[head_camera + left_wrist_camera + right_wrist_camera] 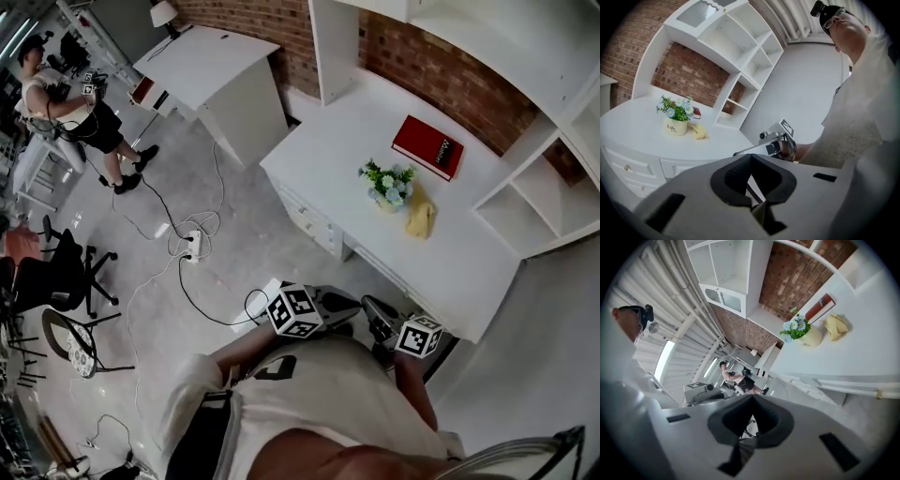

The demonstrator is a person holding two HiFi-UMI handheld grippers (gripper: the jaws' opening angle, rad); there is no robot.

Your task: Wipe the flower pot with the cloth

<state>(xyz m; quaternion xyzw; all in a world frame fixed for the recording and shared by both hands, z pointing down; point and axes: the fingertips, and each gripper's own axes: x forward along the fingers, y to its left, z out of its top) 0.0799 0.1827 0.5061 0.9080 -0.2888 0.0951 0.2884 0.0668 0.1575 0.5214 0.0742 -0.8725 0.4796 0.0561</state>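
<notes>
Yellow cloth lies crumpled on the white counter just beside the flower pot, at its 4 o'clock, well apart at 1 o'clock from both clenched, empty tongs, the right tongs nearer than the left tongs.

Red brick wall, white desk and shelves — grey floor, black office chair
</notes>
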